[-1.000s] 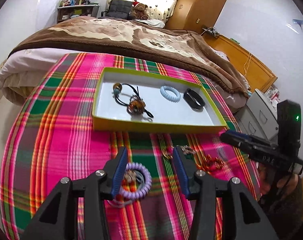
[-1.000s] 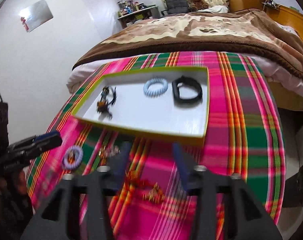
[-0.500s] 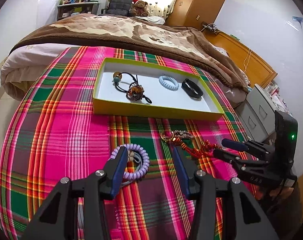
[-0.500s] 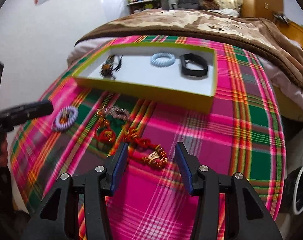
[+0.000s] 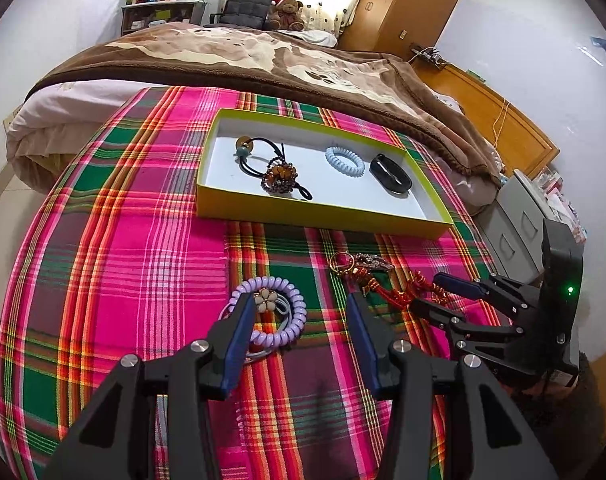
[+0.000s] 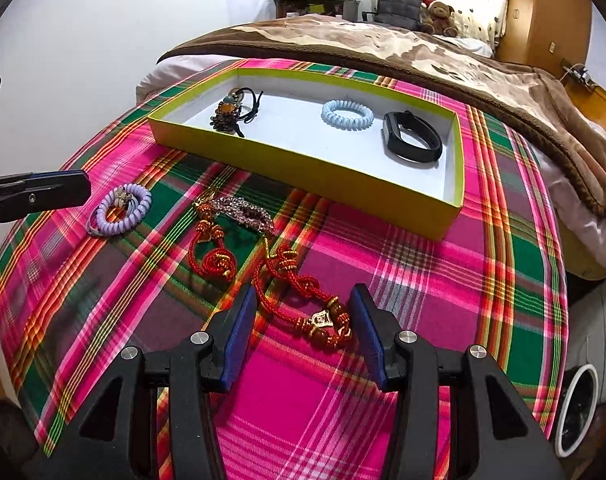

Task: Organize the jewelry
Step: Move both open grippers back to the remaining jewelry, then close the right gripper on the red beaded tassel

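**Loose cords could snag or slip**

Right gripper, jaws wide and empty, straddles the red knotted cord; closing off-centre could drag its tangled neighbour. Left gripper (also open) hovers over the purple coil, tray beyond.

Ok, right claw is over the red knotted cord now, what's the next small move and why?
Probably lower the right claw a little and close on the red knotted cord: its jaws stand open astride the beaded end, which lies on the plaid cloth outside the yellow tray.
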`<act>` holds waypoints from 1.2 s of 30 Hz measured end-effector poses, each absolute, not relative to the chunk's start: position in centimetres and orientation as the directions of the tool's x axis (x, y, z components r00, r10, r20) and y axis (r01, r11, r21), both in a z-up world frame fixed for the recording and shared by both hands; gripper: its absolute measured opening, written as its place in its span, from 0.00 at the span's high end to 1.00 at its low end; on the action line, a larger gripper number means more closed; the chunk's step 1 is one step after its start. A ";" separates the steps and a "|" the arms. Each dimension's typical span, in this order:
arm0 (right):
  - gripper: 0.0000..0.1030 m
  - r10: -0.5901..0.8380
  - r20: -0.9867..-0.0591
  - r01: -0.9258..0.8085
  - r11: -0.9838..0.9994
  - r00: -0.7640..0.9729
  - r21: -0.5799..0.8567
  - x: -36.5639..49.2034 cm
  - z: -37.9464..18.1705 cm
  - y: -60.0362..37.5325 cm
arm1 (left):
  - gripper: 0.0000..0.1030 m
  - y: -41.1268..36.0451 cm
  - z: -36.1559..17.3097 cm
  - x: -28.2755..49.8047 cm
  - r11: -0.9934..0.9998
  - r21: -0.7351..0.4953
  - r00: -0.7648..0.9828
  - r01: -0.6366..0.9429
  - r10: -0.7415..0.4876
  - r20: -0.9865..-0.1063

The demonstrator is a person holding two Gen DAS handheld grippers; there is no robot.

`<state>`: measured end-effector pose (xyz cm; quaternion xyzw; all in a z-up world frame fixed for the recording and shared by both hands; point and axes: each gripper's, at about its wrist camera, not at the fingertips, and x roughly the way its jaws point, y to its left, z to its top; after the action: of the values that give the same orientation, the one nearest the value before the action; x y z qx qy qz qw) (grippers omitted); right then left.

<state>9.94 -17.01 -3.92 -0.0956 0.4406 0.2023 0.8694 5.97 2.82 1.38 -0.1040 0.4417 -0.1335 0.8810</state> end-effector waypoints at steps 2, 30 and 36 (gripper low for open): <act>0.56 0.270 -0.799 -0.424 0.905 0.537 0.020 9.9 -3.9 -17.2 | 0.53 2.7 1.4 6.1 0.943 -0.300 0.571 0.144 -0.327 -0.753; 0.96 0.287 -0.766 -0.304 0.944 0.576 0.125 9.9 -3.2 -20.5 | 0.53 -2.7 -1.1 11.0 0.943 -0.189 0.499 0.274 -0.307 -0.811; 0.96 0.294 -0.767 -0.305 0.943 0.571 0.134 9.9 -3.2 -20.6 | 0.53 -2.9 -1.2 11.6 0.938 -0.204 0.490 0.281 -0.323 -0.810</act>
<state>9.91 -20.57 -3.21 -0.0067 0.4312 0.1690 0.8863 11.60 -2.94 -1.25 -0.0220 0.4738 -0.1752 0.8628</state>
